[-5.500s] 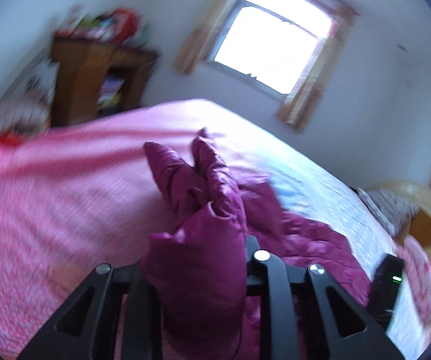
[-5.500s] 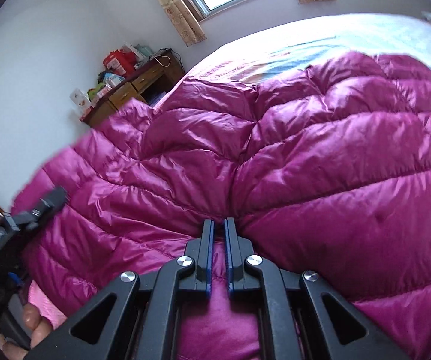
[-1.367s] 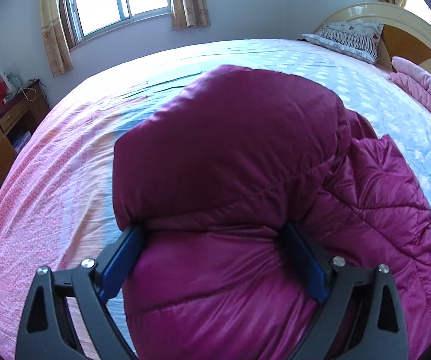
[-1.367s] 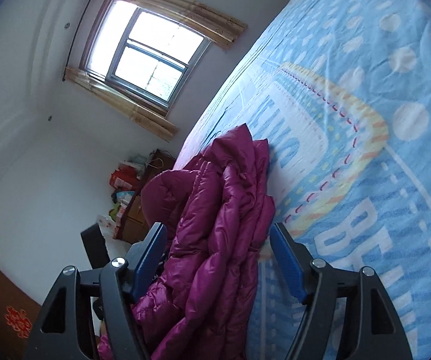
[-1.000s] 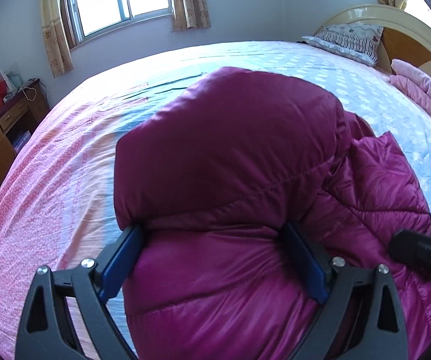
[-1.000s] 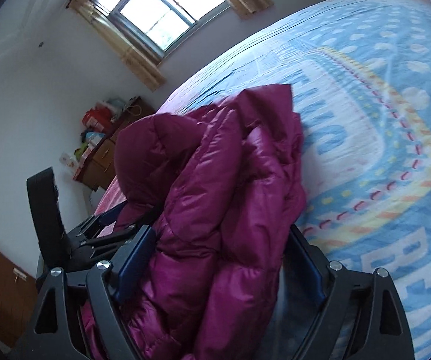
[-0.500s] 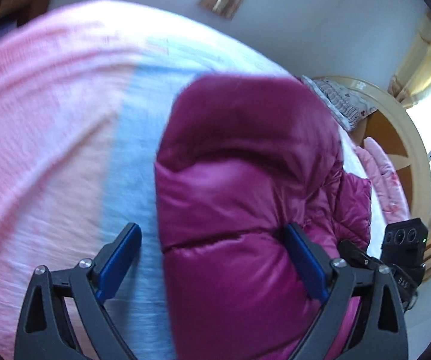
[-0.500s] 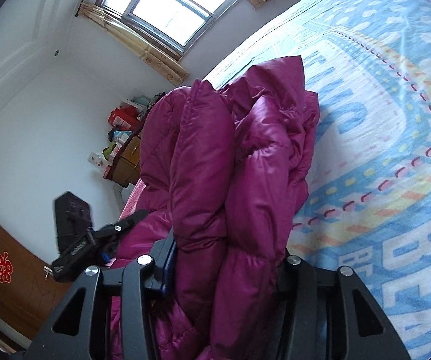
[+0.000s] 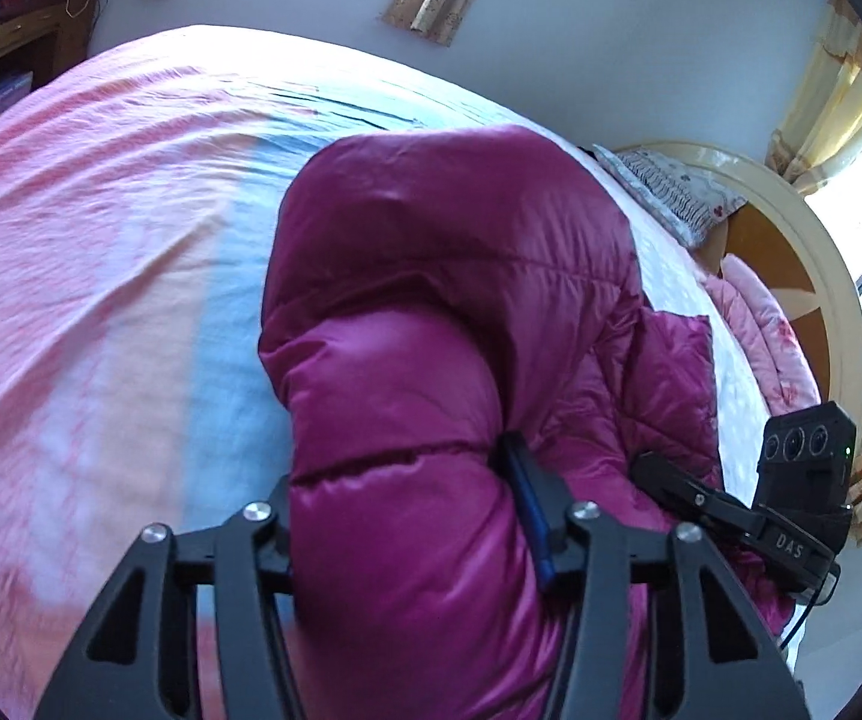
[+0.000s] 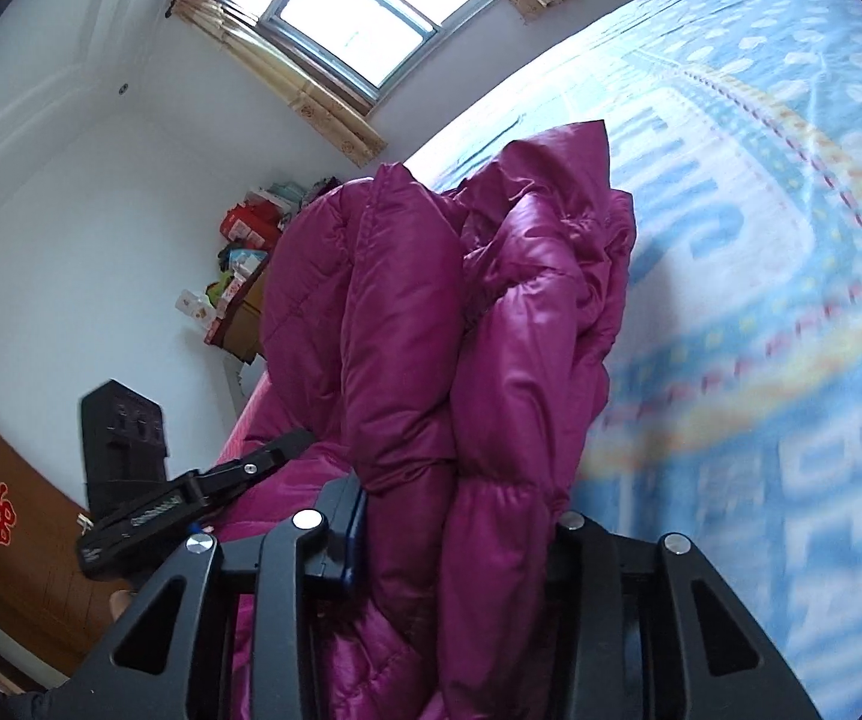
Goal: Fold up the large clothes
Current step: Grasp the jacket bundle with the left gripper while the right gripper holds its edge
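Observation:
A magenta puffer jacket (image 9: 443, 300) lies bunched in thick folds on the bed. My left gripper (image 9: 401, 504) is shut on a fat fold of it, padding bulging between the jaws. My right gripper (image 10: 455, 516) is shut on another thick bundle of the same jacket (image 10: 431, 300), which hangs up out of the jaws. The right gripper (image 9: 749, 516) also shows at the right of the left wrist view, the left gripper (image 10: 191, 498) at the left of the right wrist view.
The bed sheet is pink (image 9: 71, 240) on the left and blue patterned (image 10: 761, 180) on the right. A curved wooden headboard (image 9: 791, 252) with a pillow (image 9: 671, 198) stands far right. A wooden dresser (image 9: 11, 54) with clutter stands by the window wall.
Both grippers have closed on the jacket's folds; half a second ago the left jaws stood wide around it. The jacket is gathered tighter and lifted a little.

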Action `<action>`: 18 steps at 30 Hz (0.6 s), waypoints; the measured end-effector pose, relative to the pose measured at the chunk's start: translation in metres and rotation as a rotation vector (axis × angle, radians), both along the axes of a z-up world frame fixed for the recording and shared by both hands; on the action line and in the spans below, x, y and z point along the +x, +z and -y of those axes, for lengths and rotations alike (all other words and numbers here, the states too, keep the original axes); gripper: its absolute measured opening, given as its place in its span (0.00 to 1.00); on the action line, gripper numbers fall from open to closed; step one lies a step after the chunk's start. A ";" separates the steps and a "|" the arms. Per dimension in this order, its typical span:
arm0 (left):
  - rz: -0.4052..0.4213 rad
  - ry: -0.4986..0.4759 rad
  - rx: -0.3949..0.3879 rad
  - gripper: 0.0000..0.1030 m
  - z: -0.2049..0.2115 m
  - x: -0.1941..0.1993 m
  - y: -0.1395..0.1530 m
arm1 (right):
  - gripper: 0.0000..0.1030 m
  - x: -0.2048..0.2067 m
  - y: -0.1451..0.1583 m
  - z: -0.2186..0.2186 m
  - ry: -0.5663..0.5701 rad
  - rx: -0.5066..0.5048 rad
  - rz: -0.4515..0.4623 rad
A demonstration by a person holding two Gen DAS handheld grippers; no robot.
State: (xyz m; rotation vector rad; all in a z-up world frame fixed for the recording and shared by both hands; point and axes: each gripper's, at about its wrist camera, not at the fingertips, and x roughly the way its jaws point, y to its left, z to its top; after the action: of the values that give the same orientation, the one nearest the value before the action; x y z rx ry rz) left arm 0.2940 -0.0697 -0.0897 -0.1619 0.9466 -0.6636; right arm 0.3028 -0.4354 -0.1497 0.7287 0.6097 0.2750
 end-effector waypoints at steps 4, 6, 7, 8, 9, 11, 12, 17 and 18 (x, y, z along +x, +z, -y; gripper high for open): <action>-0.015 0.010 0.023 0.52 -0.019 -0.035 0.001 | 0.37 -0.039 -0.004 -0.031 0.002 0.003 -0.017; -0.003 0.028 0.032 0.52 -0.036 -0.063 -0.001 | 0.37 -0.063 -0.006 -0.049 0.021 -0.018 -0.014; 0.003 0.038 0.032 0.52 -0.043 -0.074 -0.002 | 0.37 -0.077 -0.008 -0.059 0.011 -0.019 -0.011; 0.007 0.046 0.030 0.52 -0.047 -0.080 -0.002 | 0.37 -0.090 -0.011 -0.068 -0.001 -0.011 -0.008; 0.011 0.057 0.026 0.52 -0.054 -0.091 -0.003 | 0.37 -0.102 -0.014 -0.075 -0.011 0.001 -0.004; 0.021 0.069 0.028 0.52 -0.063 -0.103 -0.002 | 0.37 -0.122 -0.019 -0.088 -0.024 0.023 -0.001; 0.029 0.069 0.036 0.52 -0.066 -0.108 -0.001 | 0.37 -0.128 -0.021 -0.093 -0.028 0.023 0.000; 0.025 0.093 0.058 0.51 -0.091 -0.129 0.004 | 0.37 -0.160 -0.017 -0.133 -0.025 -0.035 -0.013; 0.028 0.101 0.065 0.50 -0.097 -0.132 0.006 | 0.37 -0.163 -0.014 -0.141 -0.019 -0.052 -0.016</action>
State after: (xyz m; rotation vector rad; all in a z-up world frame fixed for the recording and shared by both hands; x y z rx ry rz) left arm 0.1619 0.0269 -0.0833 -0.1411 0.9254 -0.5397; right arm 0.1399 -0.2946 -0.1642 0.6871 0.6227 0.2350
